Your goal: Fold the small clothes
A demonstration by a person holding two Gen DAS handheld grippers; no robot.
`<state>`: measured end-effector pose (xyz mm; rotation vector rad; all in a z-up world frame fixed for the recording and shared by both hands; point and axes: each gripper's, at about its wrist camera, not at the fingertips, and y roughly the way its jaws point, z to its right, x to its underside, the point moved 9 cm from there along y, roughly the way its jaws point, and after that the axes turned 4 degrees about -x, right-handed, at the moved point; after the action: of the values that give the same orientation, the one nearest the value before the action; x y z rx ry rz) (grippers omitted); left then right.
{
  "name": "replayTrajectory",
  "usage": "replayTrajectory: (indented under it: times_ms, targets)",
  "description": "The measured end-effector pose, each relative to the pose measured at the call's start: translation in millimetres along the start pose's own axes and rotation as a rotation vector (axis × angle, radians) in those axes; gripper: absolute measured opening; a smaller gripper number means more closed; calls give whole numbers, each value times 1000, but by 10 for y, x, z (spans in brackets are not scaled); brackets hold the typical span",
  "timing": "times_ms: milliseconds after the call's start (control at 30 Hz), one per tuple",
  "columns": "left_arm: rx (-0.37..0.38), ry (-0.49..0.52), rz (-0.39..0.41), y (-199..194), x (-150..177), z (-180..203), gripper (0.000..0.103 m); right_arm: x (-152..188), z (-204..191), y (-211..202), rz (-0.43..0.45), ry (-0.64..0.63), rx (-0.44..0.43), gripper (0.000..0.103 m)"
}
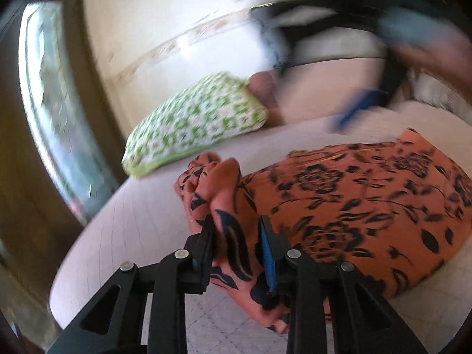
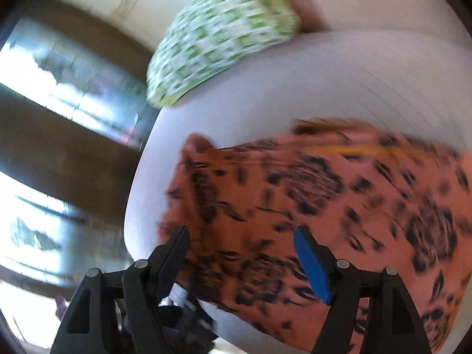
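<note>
Orange garment (image 1: 354,194) with black floral print, spread over the pale rounded surface (image 1: 124,224) from 6 to 3 o'clock in the left wrist view, one end bunched and lifted into a crumpled fold near center. Left tongs (image 1: 237,236) clamped on that bunched fold, cloth pinched between the black finger and the blue-padded one, a flap hanging below toward 6 o'clock. In the right wrist view, same garment (image 2: 309,206) blurred by motion, filling 3 to 6 o'clock; right tongs (image 2: 240,242) spread apart above it, nothing between the black fingertip and the blue pad; contact with the cloth impossible to judge. Green-and-white patterned cushion (image 1: 197,121) at 11 o'clock beyond the garment, apart from it, at the far edge of the surface. Window (image 1: 50,112) at 9 o'clock. Blurred dark shape with a blue streak at 1 o'clock in the left wrist view, too smeared to identify.
</note>
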<state>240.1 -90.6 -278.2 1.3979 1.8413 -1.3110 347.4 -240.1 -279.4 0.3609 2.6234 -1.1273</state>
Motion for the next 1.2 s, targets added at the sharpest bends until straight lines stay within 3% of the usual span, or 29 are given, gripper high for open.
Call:
replayTrajectory:
  times_ms: [133,233,600,733,767,800,833,867,967,1100,1200]
  targets:
    - [32,101,56,-128,-8,232,26,-191,-410,298,-118,-97,48,76]
    - [39,80,49,-114,-35,210,26,-293,-538,593,-187,-180,161,76]
    - [30,48,11,-33,17,130,26,-346,-795,1535,-373,-277,195,76]
    - [38,50,9,-6,-1,159,26,-362,-781,1757,-429,-382,341,76]
    - [41,47,8,-1,-4,161,26,-352,-745,1802,-438,-378,367,74]
    - [47,41,6,5,2,163,26,-328,-704,1843,-451,-362,382,50]
    - [53,33,3,1,-4,158,26,-306,-678,1869,-467,-357,389,34]
    - [57,28,3,-4,-1,163,26,-293,-660,1855,-460,-373,396,26]
    - [93,15,25,-93,-49,234,25,-294,-694,1674,-394,-409,376,19]
    - [166,1,82,-291,-195,438,24,-388,-614,1059,-268,-381,331,18]
    - [260,-27,154,-506,-376,651,24,-491,-396,482,-167,-327,309,18]
